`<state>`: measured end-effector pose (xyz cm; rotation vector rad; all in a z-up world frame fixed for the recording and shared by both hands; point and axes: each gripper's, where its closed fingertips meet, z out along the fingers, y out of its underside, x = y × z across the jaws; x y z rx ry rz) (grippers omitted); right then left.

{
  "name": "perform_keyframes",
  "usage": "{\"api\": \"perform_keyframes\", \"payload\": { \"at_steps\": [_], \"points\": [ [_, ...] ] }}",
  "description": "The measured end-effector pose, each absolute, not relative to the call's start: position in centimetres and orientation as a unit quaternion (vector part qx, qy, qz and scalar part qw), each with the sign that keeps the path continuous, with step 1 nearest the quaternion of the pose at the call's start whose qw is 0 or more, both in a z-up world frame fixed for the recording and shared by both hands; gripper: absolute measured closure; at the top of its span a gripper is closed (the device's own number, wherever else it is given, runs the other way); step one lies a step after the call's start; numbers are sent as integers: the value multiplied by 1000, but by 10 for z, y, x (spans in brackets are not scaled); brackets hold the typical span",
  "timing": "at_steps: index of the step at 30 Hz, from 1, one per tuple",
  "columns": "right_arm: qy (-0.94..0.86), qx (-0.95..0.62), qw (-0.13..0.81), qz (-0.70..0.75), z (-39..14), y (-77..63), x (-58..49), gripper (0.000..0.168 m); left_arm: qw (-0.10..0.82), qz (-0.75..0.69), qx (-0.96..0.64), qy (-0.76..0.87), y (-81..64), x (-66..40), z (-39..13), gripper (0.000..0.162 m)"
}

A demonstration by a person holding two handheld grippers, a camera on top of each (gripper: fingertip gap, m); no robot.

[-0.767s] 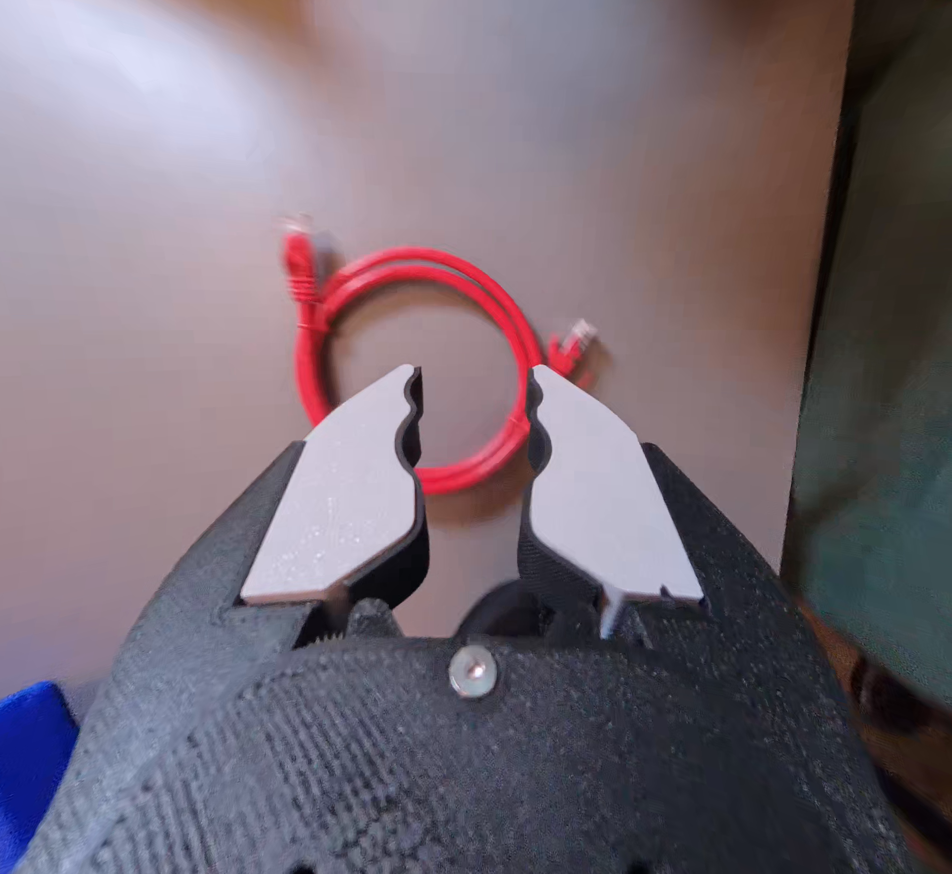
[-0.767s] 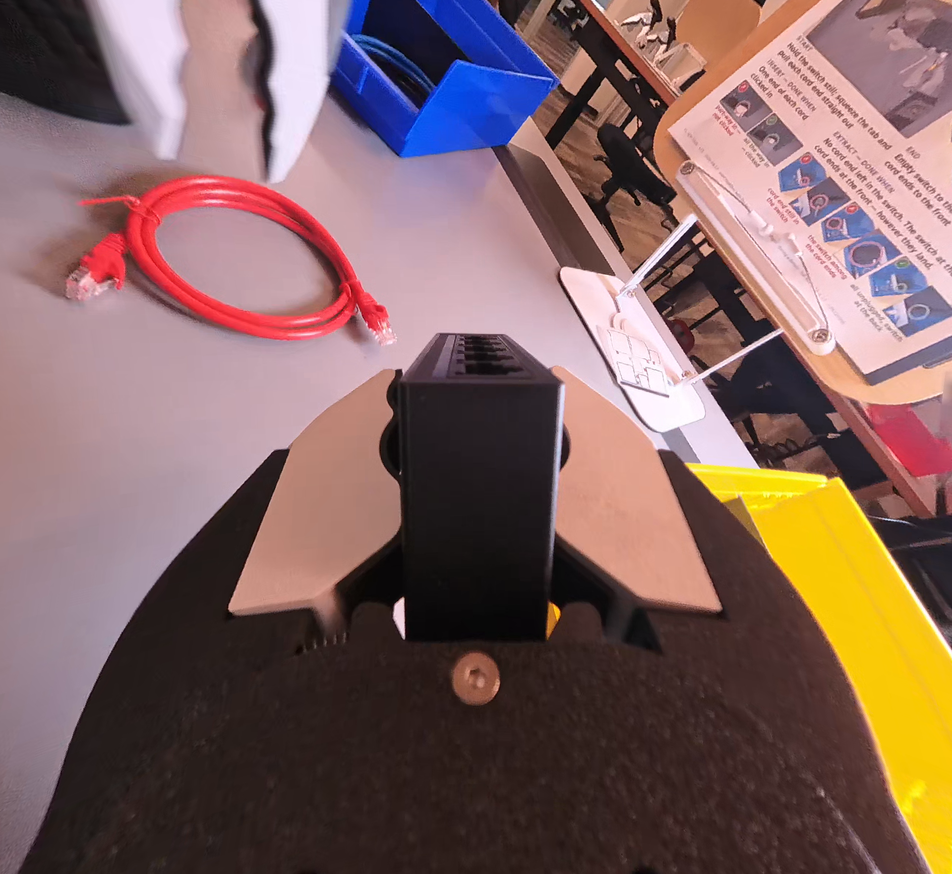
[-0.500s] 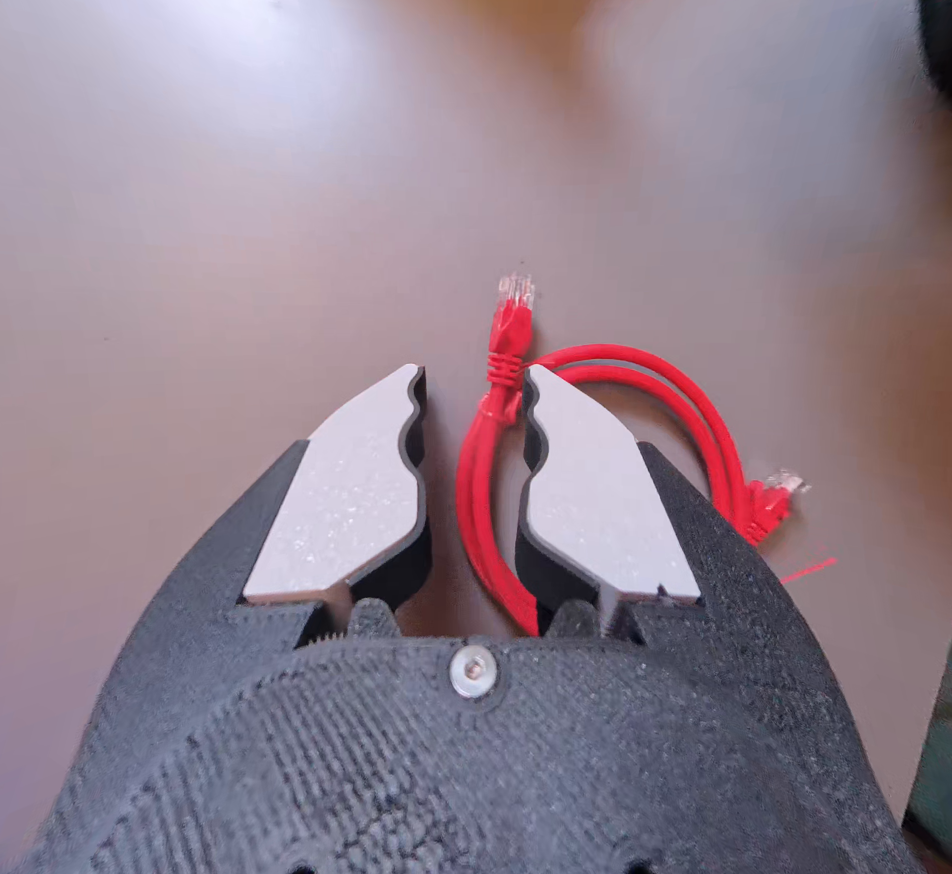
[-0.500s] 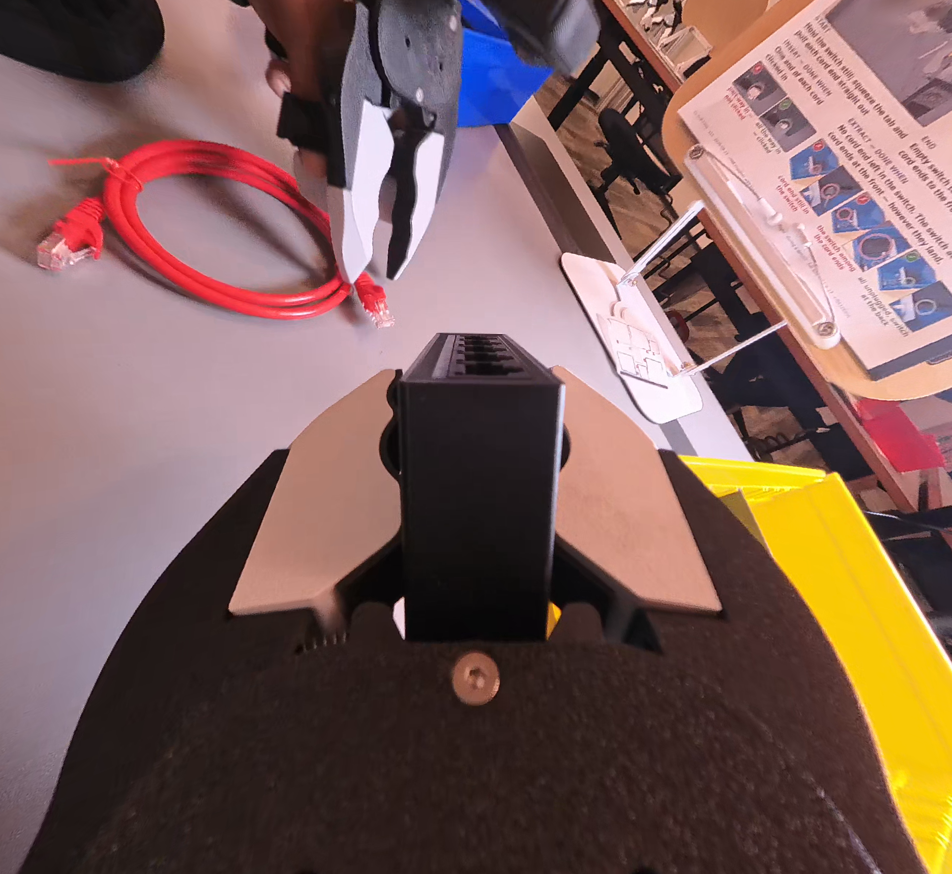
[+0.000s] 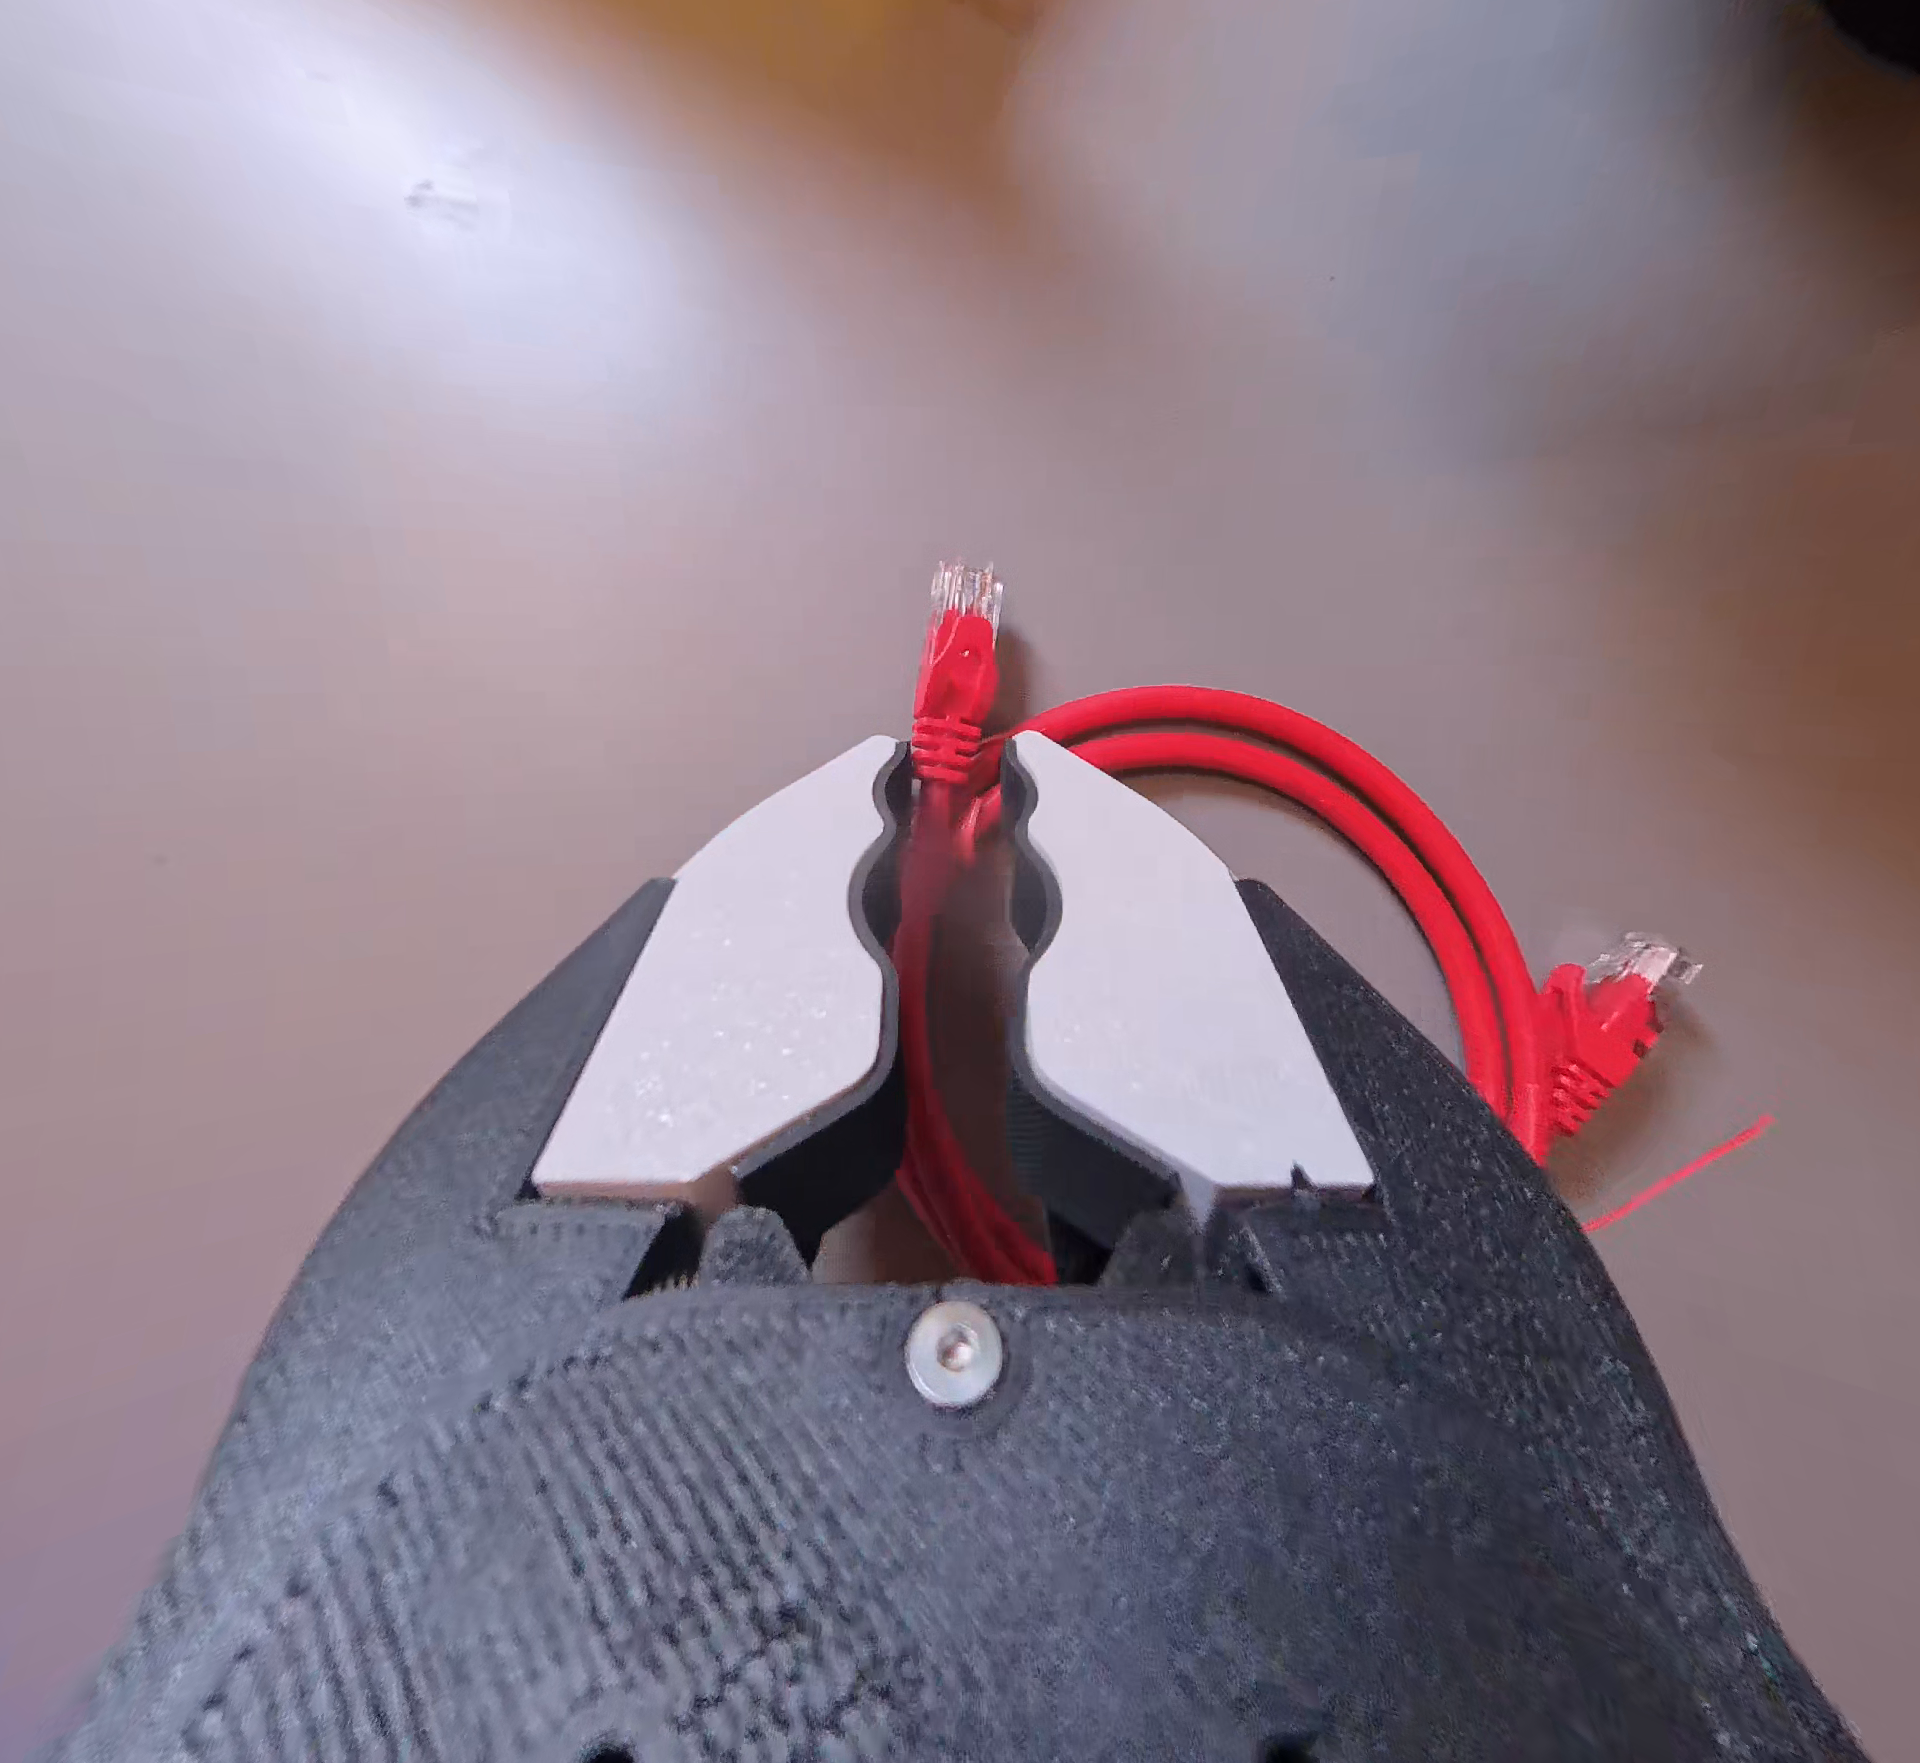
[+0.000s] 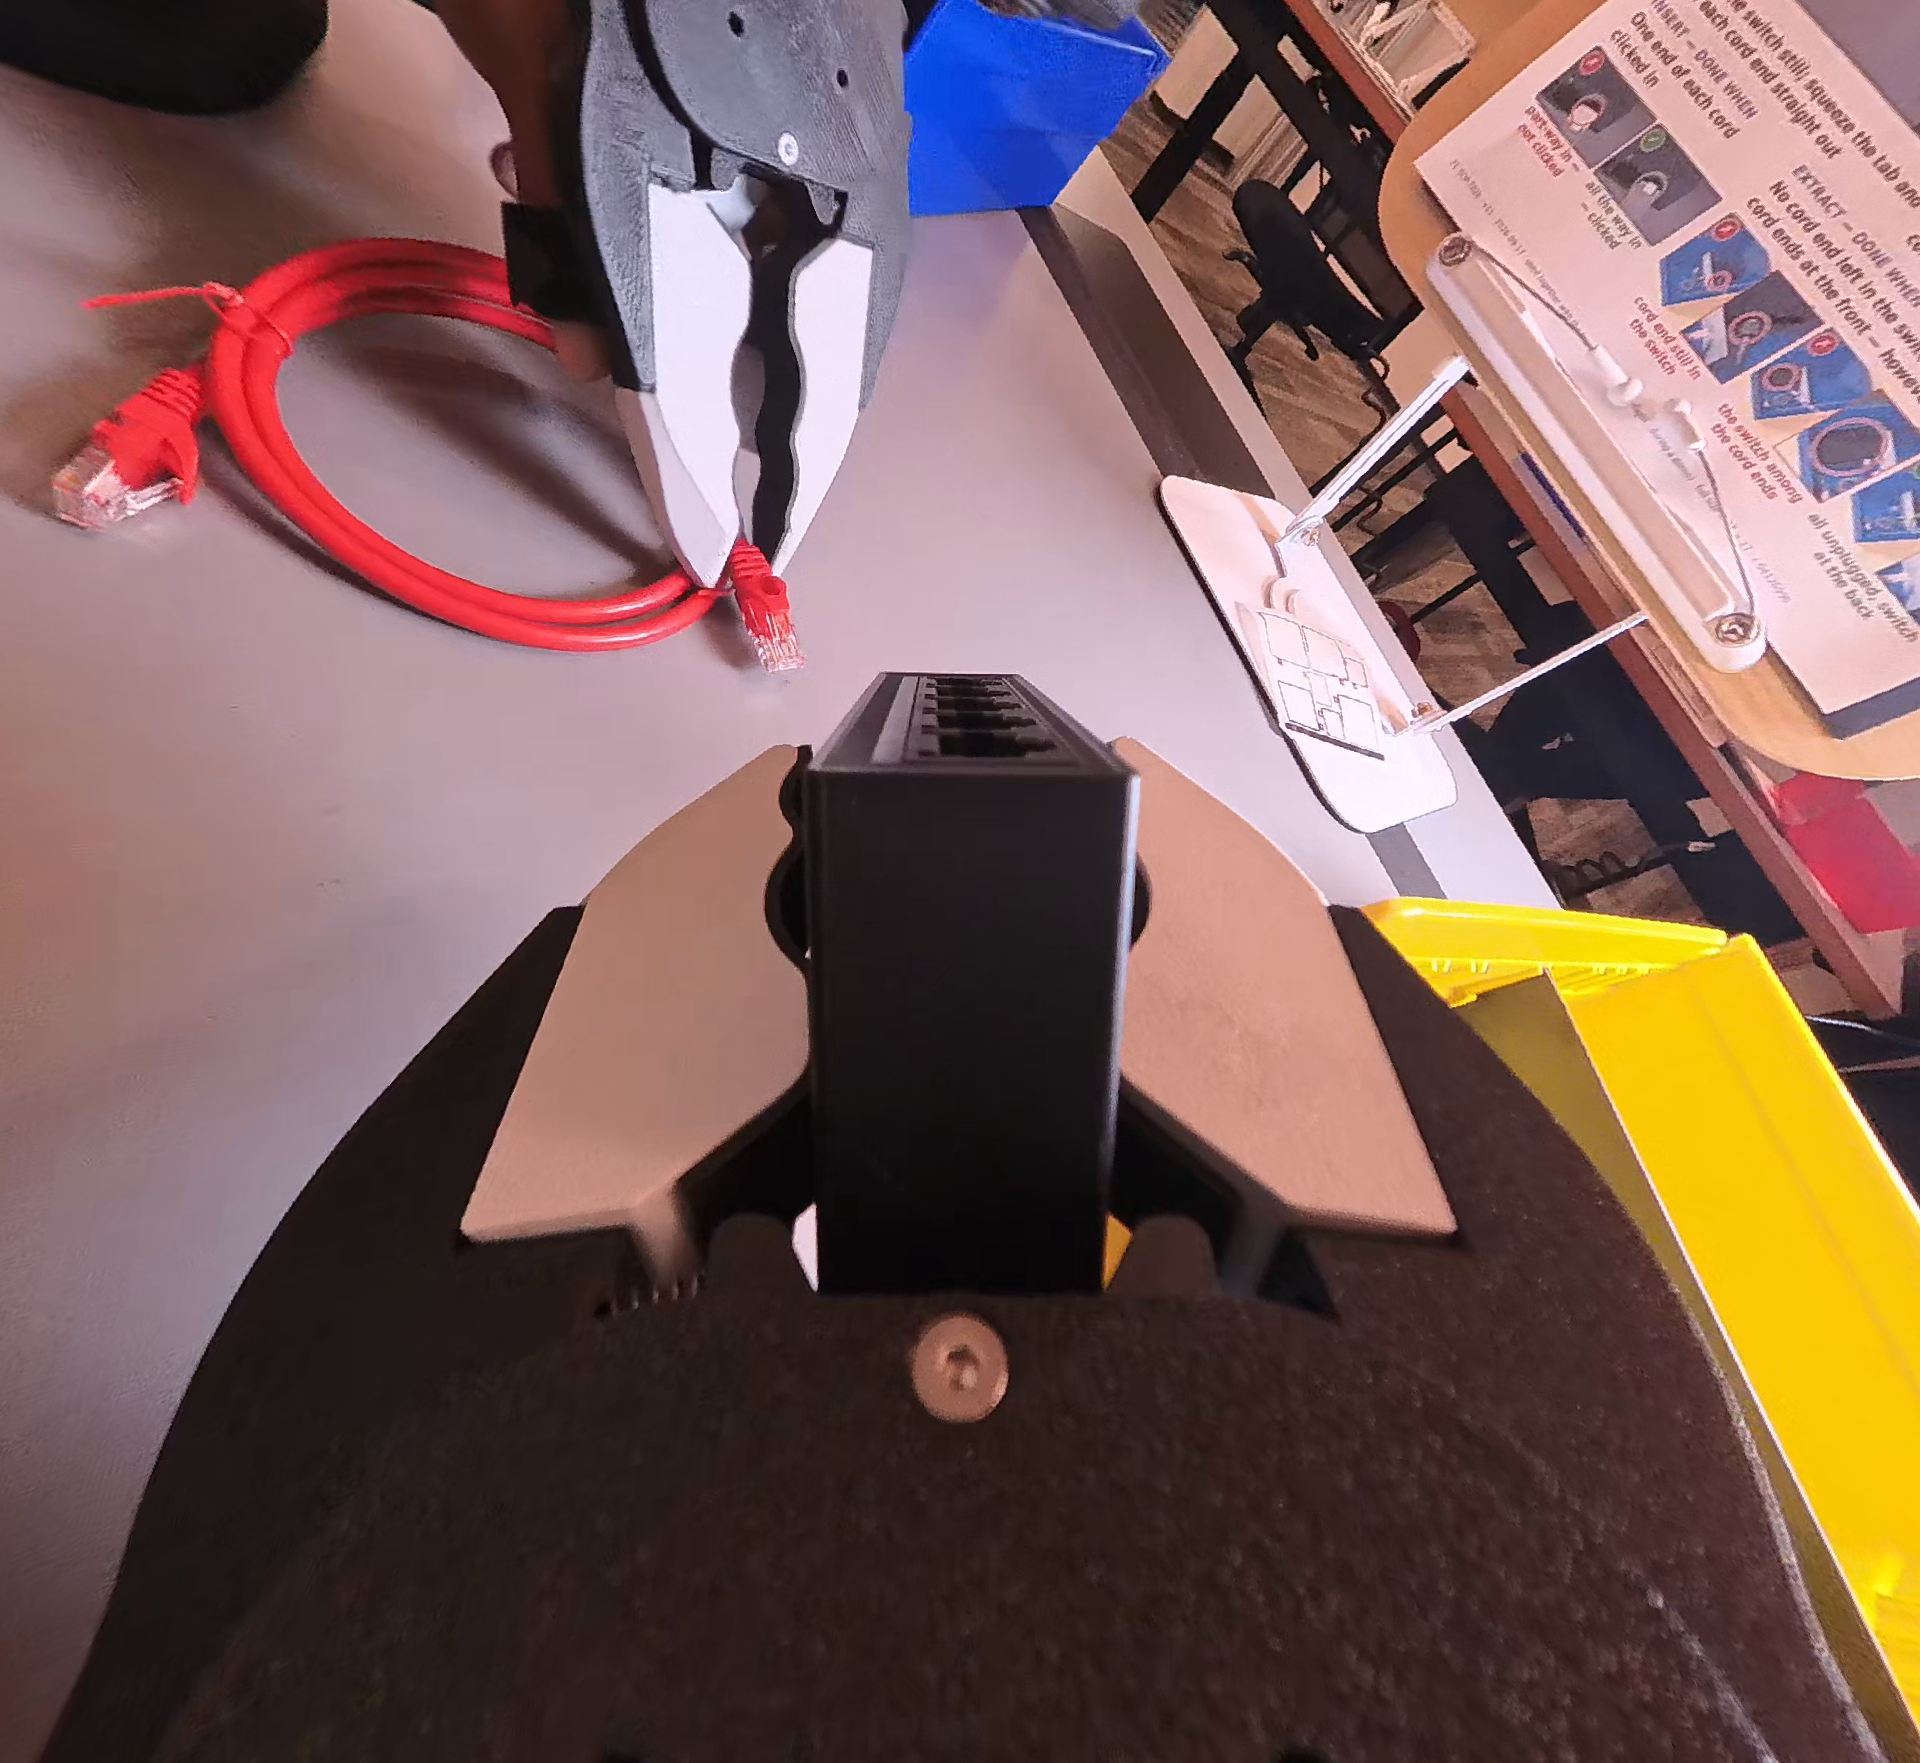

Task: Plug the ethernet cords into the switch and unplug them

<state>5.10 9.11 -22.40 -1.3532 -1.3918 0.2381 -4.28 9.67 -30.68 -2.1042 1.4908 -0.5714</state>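
A coiled red ethernet cord (image 6: 312, 487) lies on the grey table (image 6: 312, 882). My left gripper (image 5: 956, 747) is shut on the cord just behind one plug (image 5: 966, 612), which sticks out past the fingertips. It also shows in the right wrist view (image 6: 748, 560), tips down at the table, with that plug (image 6: 769, 622) pointing toward the switch. The cord's other plug (image 5: 1621, 986) lies loose on the table. My right gripper (image 6: 961, 757) is shut on a black switch (image 6: 966, 1038), held on edge with its row of ports (image 6: 966, 726) facing away from the camera.
A blue bin (image 6: 1018, 103) stands at the far table edge. A yellow bin (image 6: 1714, 1142) is at the right, close to my right gripper. A white stand (image 6: 1320, 653) holds an instruction sheet (image 6: 1714, 259) beyond the right table edge. A person's hand holds the left gripper. My right fingertips sit around 12 cm from my left ones.
My left gripper came down over the cord, turned toward one plug end and closed on it. My right gripper and the switch have stayed still.
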Motion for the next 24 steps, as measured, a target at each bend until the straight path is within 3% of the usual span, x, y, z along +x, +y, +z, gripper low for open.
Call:
{"api": "perform_keyframes", "payload": {
  "at_steps": [1, 18, 24],
  "points": [
    [-590, -574, 559, 101, -224, 91, 51, 117, 259, -199, -766, 553, 97, -43, -306, 146],
    [-591, -572, 560, 99, -225, 90, 50, 117, 258, -230, -763, 547, 90, -35, -304, 151],
    [-586, -576, 561, 101, -226, 95, 54, 117, 262, -332, -745, 516, 76, -29, -264, 151]
  ]
}}
